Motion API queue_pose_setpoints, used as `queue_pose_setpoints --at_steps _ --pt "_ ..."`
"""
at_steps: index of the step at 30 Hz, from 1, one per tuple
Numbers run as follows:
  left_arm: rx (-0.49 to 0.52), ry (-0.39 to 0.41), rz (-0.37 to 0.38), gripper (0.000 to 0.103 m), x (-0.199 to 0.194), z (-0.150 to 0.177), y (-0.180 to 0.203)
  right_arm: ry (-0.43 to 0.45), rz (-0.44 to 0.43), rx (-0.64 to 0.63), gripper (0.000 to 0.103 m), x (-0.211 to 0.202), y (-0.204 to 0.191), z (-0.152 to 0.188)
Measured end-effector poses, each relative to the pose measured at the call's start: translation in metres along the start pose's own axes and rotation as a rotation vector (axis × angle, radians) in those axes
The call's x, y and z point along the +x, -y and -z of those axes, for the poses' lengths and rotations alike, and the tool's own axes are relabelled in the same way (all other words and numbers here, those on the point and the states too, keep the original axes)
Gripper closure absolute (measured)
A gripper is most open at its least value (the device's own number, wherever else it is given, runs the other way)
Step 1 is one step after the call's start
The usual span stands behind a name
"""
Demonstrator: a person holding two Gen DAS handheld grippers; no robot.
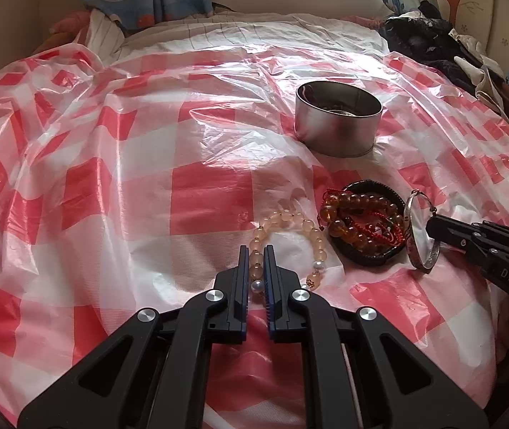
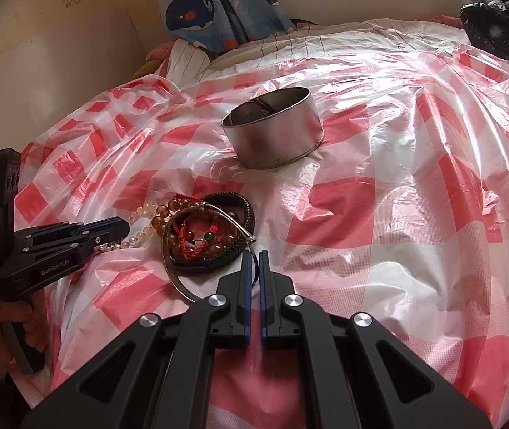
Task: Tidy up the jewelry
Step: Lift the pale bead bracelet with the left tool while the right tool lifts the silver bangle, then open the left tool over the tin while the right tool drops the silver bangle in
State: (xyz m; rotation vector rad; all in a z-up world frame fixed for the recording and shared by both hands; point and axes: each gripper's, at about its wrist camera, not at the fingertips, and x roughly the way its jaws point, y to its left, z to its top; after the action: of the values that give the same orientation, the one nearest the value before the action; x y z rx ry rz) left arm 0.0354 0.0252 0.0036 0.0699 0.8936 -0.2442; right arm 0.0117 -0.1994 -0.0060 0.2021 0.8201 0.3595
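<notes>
The left gripper [image 1: 255, 250] is clamped on the pale bead bracelet [image 1: 286, 246], which lies on the red and white plastic sheet [image 1: 111, 178] spread over the bed. A few beads sit right between its fingers, and the rest of the loop curls away in front of it and to its right. Just to the right of that loop is a pile of jewelry: the brown bead bracelet [image 1: 358, 214], some red string and a black braided band [image 1: 368, 255], all touching each other. Next comes the silver bangle [image 1: 421, 228], standing on its edge and leaning against the pile. The right gripper [image 2: 254, 254] is squeezed tight on the near edge of this bangle, at the open end, so the ring tips up in front of it and to its left. The metal tin [image 1: 338, 121] waits farther off, beyond both grippers, with something dark already inside. I think the job now is to lift each piece and drop it in the tin. To do it well, lift the pale beads slowly and straight up, so the loop does not catch on the pile. Lift the bangle gently too, as the red string may be hooked on it. Keep both grips firm until each piece hangs right over the tin.
</notes>
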Motion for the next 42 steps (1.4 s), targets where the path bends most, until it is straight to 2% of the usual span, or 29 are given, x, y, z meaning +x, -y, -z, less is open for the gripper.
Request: queue_pose_setpoints --at_steps 11,14,19,24,26,28,32,36,42 --pt "0.001 -0.009 -0.024 0.092 0.004 0.0 -0.001 0.0 0.001 0.0 0.099 0.001 0.0 0.0" --pt "-0.002 -0.009 -0.031 0.085 0.004 0.0 -0.002 -0.001 0.002 0.0 0.099 0.001 0.001 0.001" --pt "0.0 -0.006 -0.056 0.055 0.005 0.0 -0.001 -0.016 0.01 0.008 0.094 0.005 0.004 0.002" --pt "0.006 -0.008 -0.06 0.052 0.006 0.0 0.0 -0.04 0.02 0.006 0.092 0.011 0.005 0.002" --pt "0.017 -0.004 -0.052 0.055 0.006 0.0 0.003 -0.045 0.021 0.001 0.092 0.012 0.004 0.002" --pt "0.038 -0.011 -0.023 0.096 0.006 0.0 0.007 -0.039 0.016 -0.008 0.092 0.011 0.003 0.002" --pt "0.034 0.007 0.039 0.096 -0.003 -0.003 0.012 0.006 -0.011 0.009 0.099 0.001 0.004 0.001" --pt "-0.015 0.066 0.098 0.096 -0.024 -0.014 0.007 0.062 -0.059 0.055 0.098 -0.012 0.009 -0.005" --pt "-0.014 0.142 0.163 0.096 -0.049 -0.045 0.02 0.115 -0.08 0.053 0.098 -0.028 0.007 -0.024"
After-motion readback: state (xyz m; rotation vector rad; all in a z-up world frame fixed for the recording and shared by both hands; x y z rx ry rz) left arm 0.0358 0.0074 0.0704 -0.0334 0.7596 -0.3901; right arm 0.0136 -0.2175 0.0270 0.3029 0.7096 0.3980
